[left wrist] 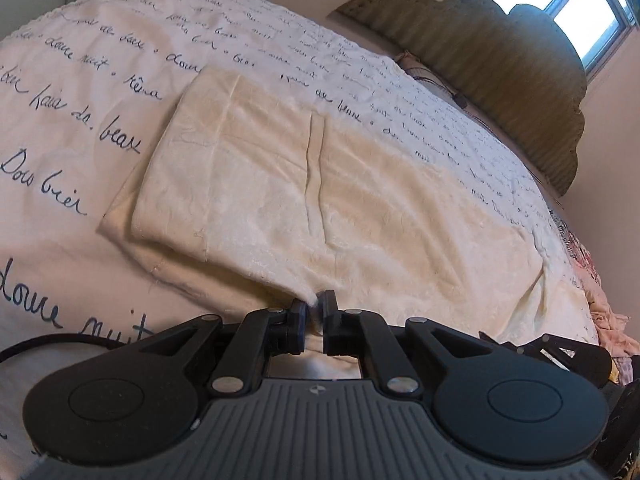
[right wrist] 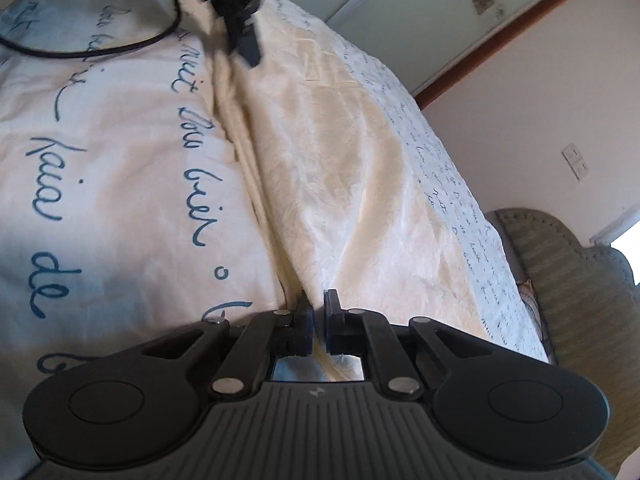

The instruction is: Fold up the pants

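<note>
The left gripper (left wrist: 314, 308) pinches the near edge of the cream crinkled fabric pants (left wrist: 304, 184) and the right gripper (right wrist: 318, 312) grips it too — already doubled over on the script-printed white bedspread (left wrist: 72, 120), further folds likely remaining.

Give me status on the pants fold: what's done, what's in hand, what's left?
Done: the cream pants lie doubled on the script-print bedspread, one layer stacked over another. In hand: the left claw pinches a near corner of the fabric; the right claw is shut at the pants' edge. Left: release, and perhaps another fold, since the bundle looks long.
</note>
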